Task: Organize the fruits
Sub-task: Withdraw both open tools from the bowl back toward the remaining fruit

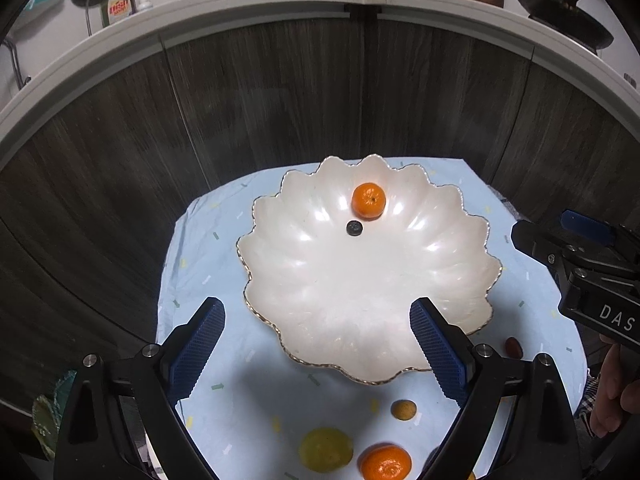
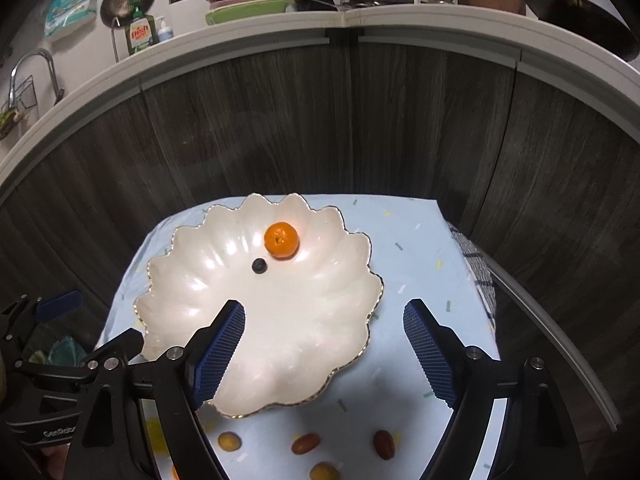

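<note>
A white scalloped dish with a gold rim (image 1: pixel 460 280) (image 2: pixel 192 280) stands on a small table with a light blue cloth (image 1: pixel 224 404) (image 2: pixel 420 264). In it lie a mandarin (image 1: pixel 369 200) (image 2: pixel 281 239) and a blueberry (image 1: pixel 354 228) (image 2: pixel 259 266). On the cloth in front lie a second mandarin (image 1: pixel 386 462), a yellow fruit (image 1: pixel 326 450), small yellow fruits (image 1: pixel 403 409) (image 2: pixel 229 441) (image 2: pixel 324 472) and red dates (image 1: pixel 513 347) (image 2: pixel 305 443) (image 2: pixel 384 445). My left gripper (image 1: pixel 318 350) is open and empty over the dish's near edge. My right gripper (image 2: pixel 324 356) is open and empty.
Dark wood cabinet doors (image 1: pixel 280 100) rise right behind the table under a white counter (image 1: pixel 256 8) with dishes and soap. A checked towel (image 2: pixel 478 276) hangs at the table's right edge. The other gripper shows at the right in the left wrist view (image 1: pixel 580 268).
</note>
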A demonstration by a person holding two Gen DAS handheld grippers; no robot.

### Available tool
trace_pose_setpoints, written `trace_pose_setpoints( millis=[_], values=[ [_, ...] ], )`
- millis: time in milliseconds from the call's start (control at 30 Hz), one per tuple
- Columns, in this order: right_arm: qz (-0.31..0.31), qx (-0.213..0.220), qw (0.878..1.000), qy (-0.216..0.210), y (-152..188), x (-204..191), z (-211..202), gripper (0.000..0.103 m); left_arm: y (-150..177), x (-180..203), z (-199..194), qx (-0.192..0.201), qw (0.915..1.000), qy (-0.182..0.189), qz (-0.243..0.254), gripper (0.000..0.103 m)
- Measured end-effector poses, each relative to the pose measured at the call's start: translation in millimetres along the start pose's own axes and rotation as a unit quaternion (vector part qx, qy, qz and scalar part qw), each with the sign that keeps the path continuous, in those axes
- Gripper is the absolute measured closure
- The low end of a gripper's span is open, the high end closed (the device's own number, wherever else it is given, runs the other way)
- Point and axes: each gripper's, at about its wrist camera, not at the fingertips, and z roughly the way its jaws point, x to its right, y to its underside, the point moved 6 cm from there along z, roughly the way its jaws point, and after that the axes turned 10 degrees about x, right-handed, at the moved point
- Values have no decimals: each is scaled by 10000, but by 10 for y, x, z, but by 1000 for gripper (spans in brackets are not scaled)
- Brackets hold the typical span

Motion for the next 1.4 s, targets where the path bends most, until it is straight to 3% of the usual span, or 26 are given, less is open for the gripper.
trace_pose_setpoints(
  millis=[600, 1400],
  values=[
    [65, 117, 9999, 0, 128, 37, -336, 21, 44, 68, -341, 187, 9997, 25, 166, 8],
    [89, -70, 9997, 199, 613, 166, -565, 21, 553, 266, -440, 108, 9990, 230, 368, 8]
  ],
)
